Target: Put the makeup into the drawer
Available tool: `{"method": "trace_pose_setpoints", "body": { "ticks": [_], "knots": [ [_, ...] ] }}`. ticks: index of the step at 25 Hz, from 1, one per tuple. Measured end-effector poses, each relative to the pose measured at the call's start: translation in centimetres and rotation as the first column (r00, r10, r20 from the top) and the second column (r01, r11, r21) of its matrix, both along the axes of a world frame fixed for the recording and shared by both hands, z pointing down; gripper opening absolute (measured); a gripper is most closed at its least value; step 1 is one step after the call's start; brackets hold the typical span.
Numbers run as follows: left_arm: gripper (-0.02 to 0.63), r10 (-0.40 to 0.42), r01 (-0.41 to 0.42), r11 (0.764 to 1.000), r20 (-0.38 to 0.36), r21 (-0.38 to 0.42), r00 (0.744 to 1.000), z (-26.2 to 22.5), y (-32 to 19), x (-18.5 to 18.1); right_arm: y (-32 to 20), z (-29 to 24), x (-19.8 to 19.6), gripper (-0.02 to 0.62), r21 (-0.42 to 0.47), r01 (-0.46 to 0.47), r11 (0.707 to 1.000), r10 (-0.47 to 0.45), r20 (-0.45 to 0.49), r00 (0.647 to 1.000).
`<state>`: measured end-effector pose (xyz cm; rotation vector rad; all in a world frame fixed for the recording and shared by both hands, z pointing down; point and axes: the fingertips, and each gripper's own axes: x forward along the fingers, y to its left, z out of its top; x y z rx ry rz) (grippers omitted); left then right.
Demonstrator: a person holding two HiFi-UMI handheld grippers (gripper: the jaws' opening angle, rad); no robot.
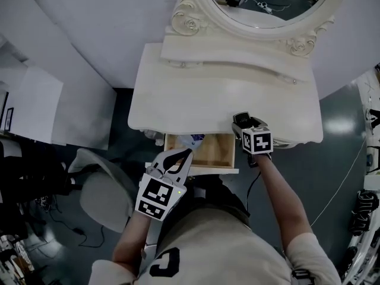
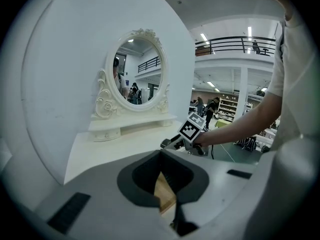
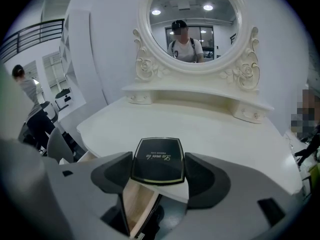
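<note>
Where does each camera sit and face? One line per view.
Head view: on the person's head, steeply down at the cream-white dressing table and open wooden drawer; both forearms, left gripper, right gripper show.
Left gripper view: on that gripper, along its shut jaws toward the oval white-framed mirror; right forearm shows.
Right gripper view: on that gripper, faces the mirror over the black square compact in its jaws; person only reflected.
Shared: all show table and mirror.

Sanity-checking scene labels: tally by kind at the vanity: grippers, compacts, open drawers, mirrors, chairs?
Grippers: 2, left gripper shut and empty, right gripper shut on the compact
Black compact: 1
Open drawer: 1
Oval mirror: 1
Grey chair: 1
Total: 6
</note>
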<state>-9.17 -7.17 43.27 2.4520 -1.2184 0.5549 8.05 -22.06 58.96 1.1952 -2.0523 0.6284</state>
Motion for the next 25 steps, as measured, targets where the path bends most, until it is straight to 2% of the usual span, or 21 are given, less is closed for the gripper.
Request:
{"method": "trace_pose_setpoints", "body": {
  "ticks": [8,12,14,19,25],
  "knots": [
    [0.055,-0.025,0.025,0.999,-0.015,0.035,1.0,-1.0,2.7,-1.5,2.1,-2.1,-2.0,0.328,0.04,0.023,0.999,-0.024,0.022,0.999],
    [0.055,-0.043,0.045,0.999,-0.143,0.01,0.989,-2.3,3.9,-1.9,3.5,-2.9,-2.8,0.328,0.05,0.039,0.998,-0.04,0.027,0.999],
    [0.055,-0.056,0.058,0.998,-0.183,0.005,0.981,-2.8,4.4,-2.4,4.3,-3.2,-3.3,0.328,0.053,0.049,0.997,-0.051,0.03,0.998],
    [0.055,-0.052,0.057,0.998,-0.16,0.027,0.986,-2.9,6.0,-2.9,6.5,-4.1,-4.1,0.328,0.064,0.065,0.996,-0.067,0.036,0.997],
    [0.055,0.001,0.003,1.0,-0.173,0.019,0.985,-2.6,8.2,-1.9,10.2,-5.6,-4.3,0.328,0.077,0.071,0.994,-0.077,0.069,0.995]
  ]
}}
